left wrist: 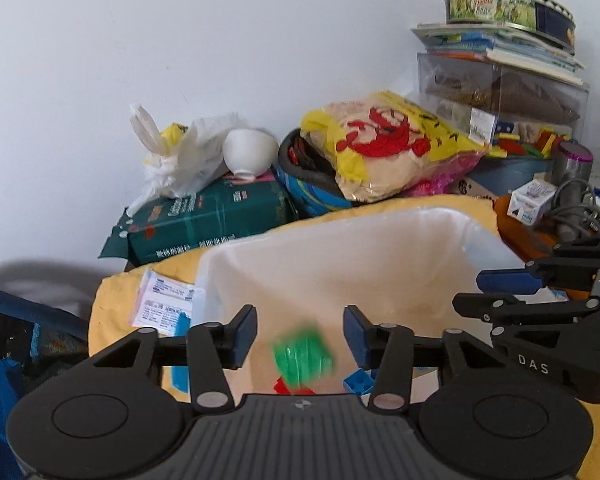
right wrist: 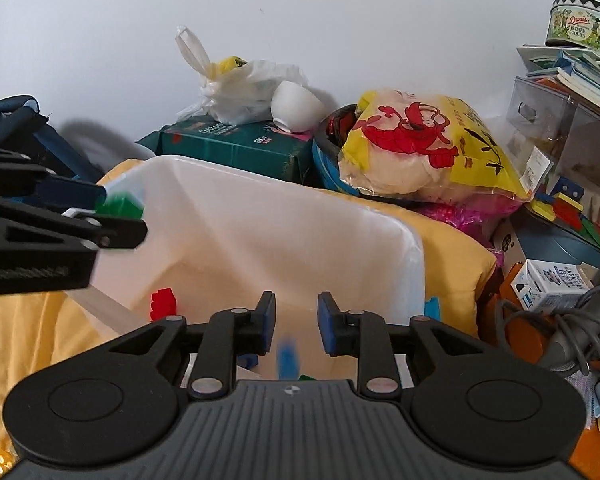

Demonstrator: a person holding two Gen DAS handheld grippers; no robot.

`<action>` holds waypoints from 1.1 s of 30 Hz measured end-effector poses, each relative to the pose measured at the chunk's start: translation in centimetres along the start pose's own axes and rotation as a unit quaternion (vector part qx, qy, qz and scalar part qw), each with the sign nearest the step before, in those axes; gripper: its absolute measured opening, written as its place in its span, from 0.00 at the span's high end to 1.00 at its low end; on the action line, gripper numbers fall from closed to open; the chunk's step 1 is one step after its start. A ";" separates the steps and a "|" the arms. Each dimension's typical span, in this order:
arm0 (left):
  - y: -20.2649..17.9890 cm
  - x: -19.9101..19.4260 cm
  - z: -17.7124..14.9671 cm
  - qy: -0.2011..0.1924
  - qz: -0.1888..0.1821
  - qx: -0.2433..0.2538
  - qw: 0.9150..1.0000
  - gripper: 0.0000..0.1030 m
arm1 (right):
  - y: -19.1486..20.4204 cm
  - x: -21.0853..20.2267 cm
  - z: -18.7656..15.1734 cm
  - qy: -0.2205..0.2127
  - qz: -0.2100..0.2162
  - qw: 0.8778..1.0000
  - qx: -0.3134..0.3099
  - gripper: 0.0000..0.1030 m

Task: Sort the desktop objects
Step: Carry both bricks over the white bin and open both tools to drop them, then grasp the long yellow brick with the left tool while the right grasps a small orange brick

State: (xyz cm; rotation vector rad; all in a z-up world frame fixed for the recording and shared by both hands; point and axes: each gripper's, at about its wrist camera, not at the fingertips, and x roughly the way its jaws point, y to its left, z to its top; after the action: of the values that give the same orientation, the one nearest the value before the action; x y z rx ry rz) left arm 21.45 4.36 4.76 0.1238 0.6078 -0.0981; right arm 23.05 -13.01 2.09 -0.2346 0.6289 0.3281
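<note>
A translucent white bin [left wrist: 340, 248] [right wrist: 260, 220] sits on a yellow cloth. Above it my left gripper [left wrist: 300, 334] is open; a blurred green brick [left wrist: 304, 356] hangs loose in the gap just below its pads, touching neither. In the right wrist view that brick [right wrist: 120, 202] shows beside the left gripper [right wrist: 118, 216]. My right gripper [right wrist: 296, 320] is open too, and a blurred blue piece [right wrist: 288, 356] is in the air under its fingers. It appears at the right edge [left wrist: 474, 292] of the left wrist view. A red brick [right wrist: 163, 303] and a blue brick [left wrist: 358, 382] lie in the bin.
Behind the bin stand a green box [left wrist: 212, 216], a white plastic bag [left wrist: 180, 160], a white bowl [left wrist: 250, 152] and a yellow snack bag [left wrist: 396, 144]. At right are stacked books, a cookie tin [left wrist: 508, 6], a small carton [right wrist: 552, 284] and cables. Paper slips [left wrist: 164, 300] lie at left.
</note>
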 end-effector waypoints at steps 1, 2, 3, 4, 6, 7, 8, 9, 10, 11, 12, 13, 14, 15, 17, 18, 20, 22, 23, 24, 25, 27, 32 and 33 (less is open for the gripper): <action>0.0 -0.4 0.0 -0.004 0.001 0.000 1.000 0.43 | 0.0 -0.3 0.0 -0.002 -0.001 1.000 0.001 0.73; 0.0 -0.9 0.1 -0.008 0.003 0.000 1.000 0.43 | -0.1 -0.3 0.1 -0.003 0.000 1.000 0.004 0.73; 0.0 -1.4 0.2 -0.012 0.003 -0.001 1.000 0.42 | -0.3 -0.8 0.1 -0.008 0.002 1.000 0.009 0.73; 0.0 -2.1 0.0 -0.015 0.000 -0.003 1.000 0.40 | -0.3 -1.5 0.0 -0.013 0.005 1.000 0.012 0.73; -0.2 -3.8 -0.6 -0.025 -0.003 -0.010 1.000 0.33 | -0.3 -2.9 -0.2 -0.027 0.010 1.000 0.009 0.73; -0.4 -4.8 -1.3 -0.029 -0.005 -0.015 0.999 0.32 | -0.4 -4.1 -0.7 -0.038 0.011 0.999 0.003 0.73; -0.5 -5.6 -2.0 -0.030 -0.008 -0.018 0.999 0.32 | -0.3 -4.8 -1.0 -0.044 0.014 0.999 -0.002 0.73; -0.7 -6.3 -2.7 -0.030 -0.011 -0.022 0.999 0.32 | -0.4 -5.9 -1.8 -0.052 0.019 0.998 -0.006 0.73; -1.0 -7.0 -3.6 -0.029 -0.014 -0.026 0.999 0.32 | -0.4 -6.7 -2.5 -0.056 0.026 0.998 -0.012 0.73; -1.4 -7.8 -4.8 -0.026 -0.016 -0.028 0.999 0.32 | -0.4 -7.3 -3.2 -0.058 0.032 0.998 -0.017 0.73; -1.9 -8.5 -6.1 -0.020 -0.015 -0.026 0.999 0.32 | -0.3 -8.1 -4.4 -0.058 0.038 0.997 -0.024 0.73; -2.4 -8.9 -7.2 -0.013 -0.009 -0.024 1.000 0.32 | -0.2 -8.7 -5.5 -0.056 0.042 0.997 -0.031 0.73; -3.0 -9.4 -8.6 -0.002 -0.002 -0.020 1.000 0.32 | 0.0 -9.1 -6.4 -0.053 0.048 0.997 -0.038 0.73; -3.7 -9.9 -10.0 0.009 0.001 -0.014 1.000 0.32 | 0.4 -9.6 -7.8 -0.047 0.056 0.996 -0.048 0.73; -5.0 -10.5 -12.7 0.031 0.007 -0.005 0.999 0.32 | 1.0 -10.2 -10.0 -0.039 0.070 0.995 -0.062 0.73; -5.6 -10.8 -14.1 0.044 0.004 -0.002 0.999 0.32 | 1.6 -10.4 -11.3 -0.029 0.079 0.994 -0.070 0.73; -6.6 -11.2 -16.2 0.059 -0.006 0.002 0.998 0.32 | 2.6 -10.7 -13.4 -0.005 0.090 0.993 -0.072 0.73; -7.5 -11.5 -17.7 0.074 -0.018 0.012 0.997 0.32 | 3.6 -10.8 -15.3 0.017 0.103 0.992 -0.075 0.74; -7.9 -11.7 -18.5 0.077 -0.025 0.021 0.997 0.32 | 4.0 -10.9 -16.0 0.026 0.104 0.991 -0.080 0.74; -8.2 -11.7 -19.1 0.079 -0.030 0.030 0.996 0.32 | 4.8 -11.1 -16.8 0.032 0.100 0.990 -0.095 0.74; -8.4 -11.7 -19.7 0.083 -0.038 0.042 0.995 0.32 | 5.5 -11.3 -17.4 0.033 0.097 0.988 -0.113 0.74; -8.6 -11.7 -20.6 0.093 -0.053 0.064 0.992 0.32 | 7.1 -11.5 -18.2 0.031 0.082 0.982 -0.167 0.76; -7.7 -11.9 -21.6 0.083 -0.056 0.107 0.989 0.32 | 9.6 -11.0 -18.7 0.033 0.025 0.969 -0.242 0.76; -7.2 -11.9 -21.6 0.079 -0.054 0.110 0.989 0.32 | 9.6 -10.8 -18.5 0.038 0.021 0.972 -0.230 0.75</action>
State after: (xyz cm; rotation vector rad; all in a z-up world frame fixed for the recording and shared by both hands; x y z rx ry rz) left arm -1.38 1.07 -6.62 0.3146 0.7618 -0.2615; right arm 1.40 -12.42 -6.90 -0.6811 0.6276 0.5063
